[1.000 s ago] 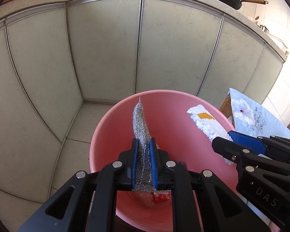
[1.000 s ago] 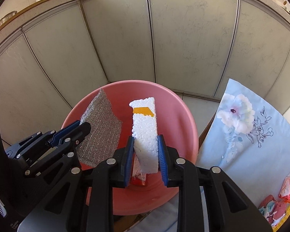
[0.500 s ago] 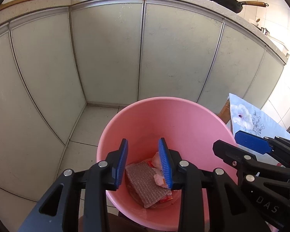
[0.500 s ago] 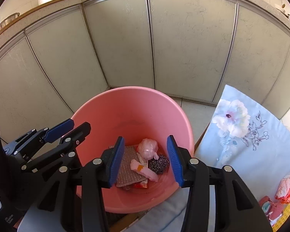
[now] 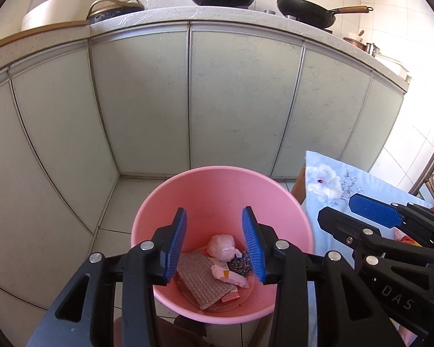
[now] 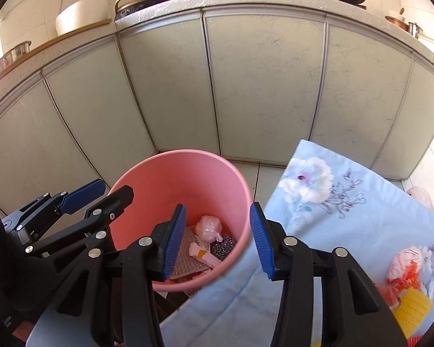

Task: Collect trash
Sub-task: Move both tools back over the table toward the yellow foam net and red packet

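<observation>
Both tools are released and carry nothing: the left tool (image 5: 214,243) hangs over the pink bucket (image 5: 170,199) with its blue pads wide apart, and the right tool (image 6: 218,241) stands the same way, half over the rim of the bucket and half over the flowered cloth (image 6: 347,202).

The trash already collected lies on the bottom of the bucket: a grey mesh sheet (image 5: 201,279), a crumpled plastic ball (image 5: 222,246), a dark wire scrubber (image 5: 240,265) and a pale foam piece (image 5: 228,274) with an orange label.

More trash waits on the desk, on the flowered cloth at the right side. In the right wrist view I see a crumpled pink-and-orange wrapper (image 6: 405,266) and a yellow piece (image 6: 413,310) just beside it (what the yellow one is, I cannot tell).

I judge these remaining things to be very light and soft. The wrapper will crush and not break, so a firm squeeze does no harm, but thin film can slip from the pads. It is better to take it at the thick bunched middle, not at a loose edge. The cloth under it is also soft, and pads that go too low may pinch the cloth together with the wrapper.
</observation>
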{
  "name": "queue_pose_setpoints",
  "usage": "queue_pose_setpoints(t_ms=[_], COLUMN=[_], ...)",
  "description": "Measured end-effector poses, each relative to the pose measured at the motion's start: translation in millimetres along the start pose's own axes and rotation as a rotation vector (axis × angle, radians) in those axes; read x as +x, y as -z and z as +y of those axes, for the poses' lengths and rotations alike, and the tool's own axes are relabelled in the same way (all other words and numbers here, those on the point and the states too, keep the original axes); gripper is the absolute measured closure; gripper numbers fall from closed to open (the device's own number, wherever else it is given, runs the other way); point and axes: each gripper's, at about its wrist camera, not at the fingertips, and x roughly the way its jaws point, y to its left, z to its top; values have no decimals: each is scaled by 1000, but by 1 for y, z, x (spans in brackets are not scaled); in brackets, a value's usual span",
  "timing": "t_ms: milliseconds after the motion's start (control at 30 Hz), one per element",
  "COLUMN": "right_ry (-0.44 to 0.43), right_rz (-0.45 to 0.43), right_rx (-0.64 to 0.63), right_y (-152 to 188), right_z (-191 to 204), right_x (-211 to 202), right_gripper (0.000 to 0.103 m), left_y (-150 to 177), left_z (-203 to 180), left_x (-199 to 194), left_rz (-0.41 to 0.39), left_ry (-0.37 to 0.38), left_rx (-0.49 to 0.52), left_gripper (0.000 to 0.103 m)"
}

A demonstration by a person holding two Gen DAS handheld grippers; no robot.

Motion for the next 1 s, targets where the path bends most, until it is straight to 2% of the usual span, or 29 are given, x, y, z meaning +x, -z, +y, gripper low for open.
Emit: queue_pose_setpoints(t_ms=[300, 567, 833, 1000], right_ry=[43, 122, 212, 276], right_rz=[-47, -70, -89, -95], right_rx=[45, 83, 159, 249], right_y=[20, 49, 88, 119], right_z=[-27, -63, -112, -153], right_x=[-48, -89, -131, -156], right_gripper=[56, 55, 55, 55], left_y=[-1, 4, 9, 14], left_z=[-31, -69, -104, -124], left_x=[-27, -44, -53, -55], left_rz=[-28, -37, -25, -14], left_ry=[70, 157, 231, 275], left_rx=[51, 112, 175, 217], left_gripper=[63, 63, 59, 59])
